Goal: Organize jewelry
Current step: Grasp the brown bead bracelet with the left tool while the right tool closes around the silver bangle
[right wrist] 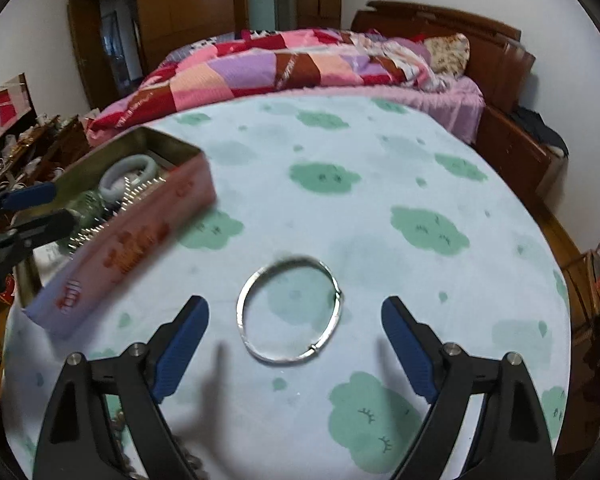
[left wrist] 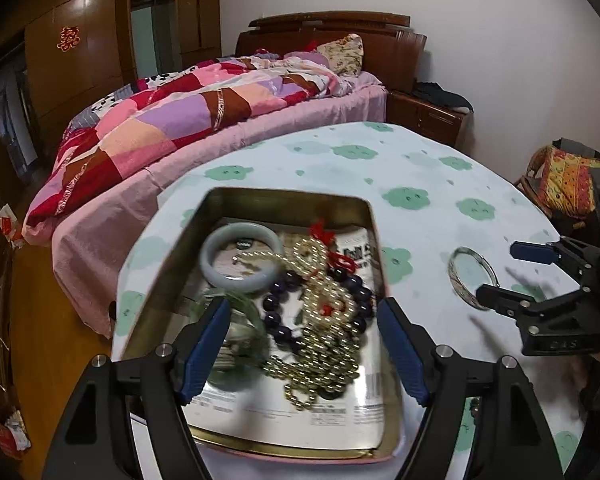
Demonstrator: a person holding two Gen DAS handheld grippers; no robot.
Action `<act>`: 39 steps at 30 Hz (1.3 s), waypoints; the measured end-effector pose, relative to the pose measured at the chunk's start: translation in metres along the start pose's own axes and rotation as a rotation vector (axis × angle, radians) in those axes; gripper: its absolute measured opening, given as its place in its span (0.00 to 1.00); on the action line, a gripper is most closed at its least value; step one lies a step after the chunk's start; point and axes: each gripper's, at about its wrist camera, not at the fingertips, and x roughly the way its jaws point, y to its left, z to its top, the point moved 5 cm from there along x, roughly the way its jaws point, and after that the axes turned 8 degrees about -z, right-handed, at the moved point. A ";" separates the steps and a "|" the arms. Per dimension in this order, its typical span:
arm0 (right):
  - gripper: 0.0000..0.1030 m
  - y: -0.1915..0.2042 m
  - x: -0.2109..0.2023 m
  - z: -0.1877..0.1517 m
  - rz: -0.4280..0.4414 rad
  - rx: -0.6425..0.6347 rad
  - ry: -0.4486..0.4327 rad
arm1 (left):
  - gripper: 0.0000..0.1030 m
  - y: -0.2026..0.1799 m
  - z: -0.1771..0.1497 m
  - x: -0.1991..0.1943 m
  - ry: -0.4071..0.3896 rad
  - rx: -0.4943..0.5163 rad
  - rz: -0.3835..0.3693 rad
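Most of the jewelry already lies in the tin [left wrist: 224, 200]: a pale bangle [left wrist: 242, 258], dark beads [left wrist: 278, 306] and a gold bead chain [left wrist: 320, 320]. The left gripper [left wrist: 302, 354] hangs over it, jaws wide and empty. One silver bangle [right wrist: 290, 310] remains on the table [right wrist: 380, 152], in front of the right gripper [right wrist: 296, 354], jaws spread, nothing held.

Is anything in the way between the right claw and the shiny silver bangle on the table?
Nothing visible. The right claw is open, and the silver bangle lies flat on the tablecloth between its fingers. The tin box sits off to the left.
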 end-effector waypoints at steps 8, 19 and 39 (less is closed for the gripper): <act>0.68 0.010 0.018 0.000 0.025 -0.027 0.061 | 0.74 -0.024 -0.007 -0.003 0.002 0.024 -0.046; 0.63 -0.011 -0.014 -0.020 0.012 0.021 0.012 | 0.74 -0.076 -0.018 -0.014 -0.003 0.099 -0.134; 0.63 -0.045 -0.060 -0.068 -0.033 0.102 -0.038 | 0.74 -0.148 -0.066 0.018 0.177 0.209 -0.270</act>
